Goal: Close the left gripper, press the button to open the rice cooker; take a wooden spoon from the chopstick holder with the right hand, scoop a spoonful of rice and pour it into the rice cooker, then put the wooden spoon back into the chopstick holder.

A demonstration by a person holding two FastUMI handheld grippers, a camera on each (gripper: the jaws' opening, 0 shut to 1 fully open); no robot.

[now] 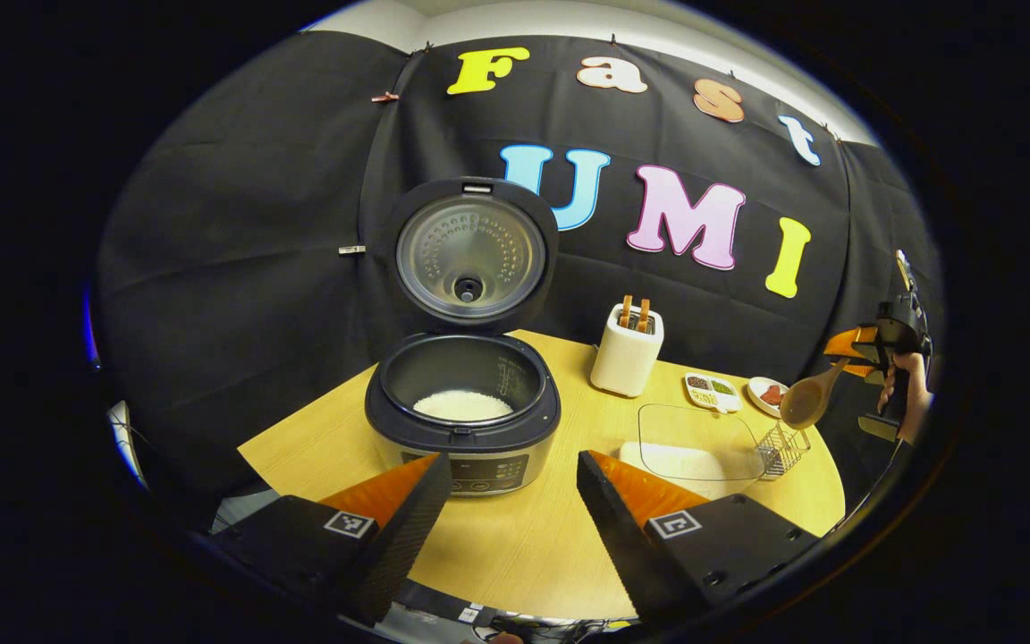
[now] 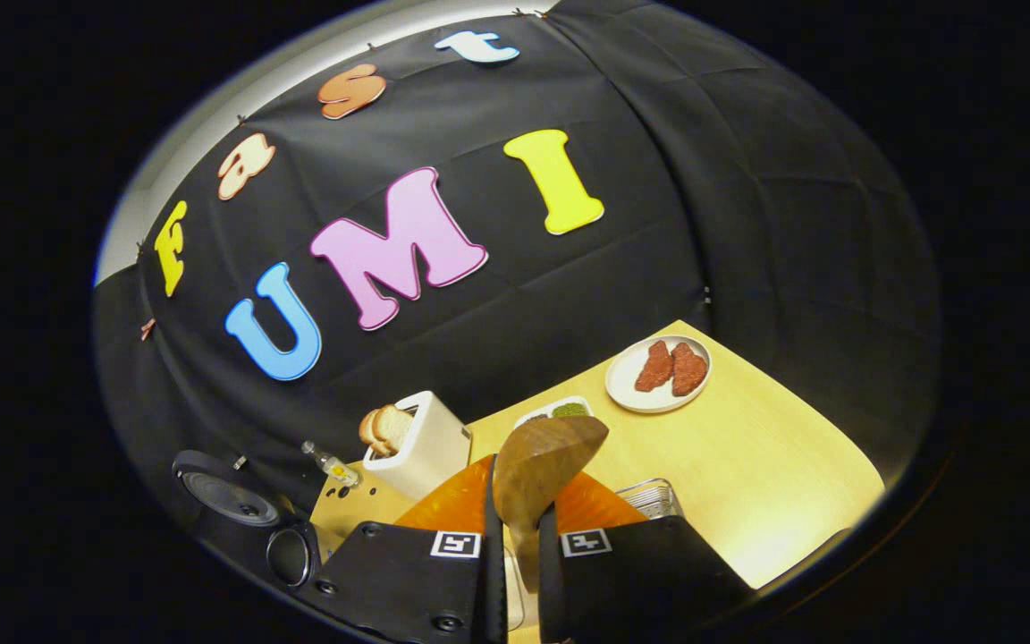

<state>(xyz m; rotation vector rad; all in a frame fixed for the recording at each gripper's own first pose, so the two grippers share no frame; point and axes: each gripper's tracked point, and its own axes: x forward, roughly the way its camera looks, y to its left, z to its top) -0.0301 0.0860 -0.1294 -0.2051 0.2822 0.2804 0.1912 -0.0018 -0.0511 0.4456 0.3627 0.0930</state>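
With the rice cooker (image 1: pixel 462 394) open and holding rice, the right gripper (image 2: pixel 515 537) is clenching the wooden spoon (image 2: pixel 540 470), awaiting return to the chopstick holder (image 1: pixel 627 349); left gripper (image 1: pixel 506 501) jaws are hanging released.

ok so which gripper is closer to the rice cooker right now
Left. The left gripper sits open just in front of the rice cooker; the right gripper holds the wooden spoon off at the table's far side.

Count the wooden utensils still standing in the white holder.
2: two wooden handles stick up side by side from the white holder behind the rice cooker. The right claw holds a wooden spoon. Others may sit hidden inside.
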